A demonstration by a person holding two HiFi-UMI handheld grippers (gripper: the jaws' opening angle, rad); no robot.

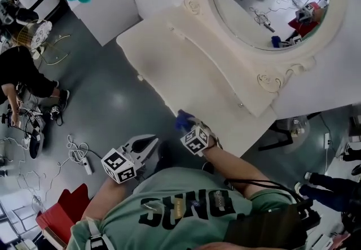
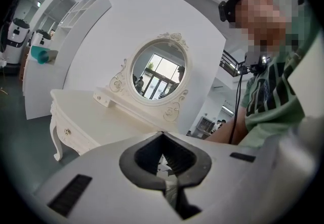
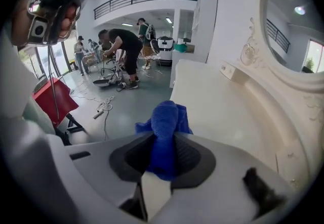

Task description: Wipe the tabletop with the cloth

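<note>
A blue cloth (image 3: 165, 132) is bunched between the jaws of my right gripper (image 3: 163, 139), which is shut on it. In the head view the blue cloth (image 1: 183, 121) hangs just off the near edge of the cream dressing-table top (image 1: 186, 68), with the right gripper (image 1: 192, 130) at that edge. My left gripper (image 1: 145, 146) is held lower left, away from the table over the floor; its jaws are shut with nothing between them. The left gripper view shows the table top (image 2: 96, 114) ahead, beyond the left gripper (image 2: 163, 160).
An oval mirror (image 1: 271, 0) in an ornate frame stands at the table's back on a raised shelf (image 1: 225, 68). A white cabinet (image 1: 107, 0) stands left of the table. Cables (image 1: 76, 153) and a red case (image 1: 62, 212) lie on the grey floor. People work at far left (image 1: 22, 74).
</note>
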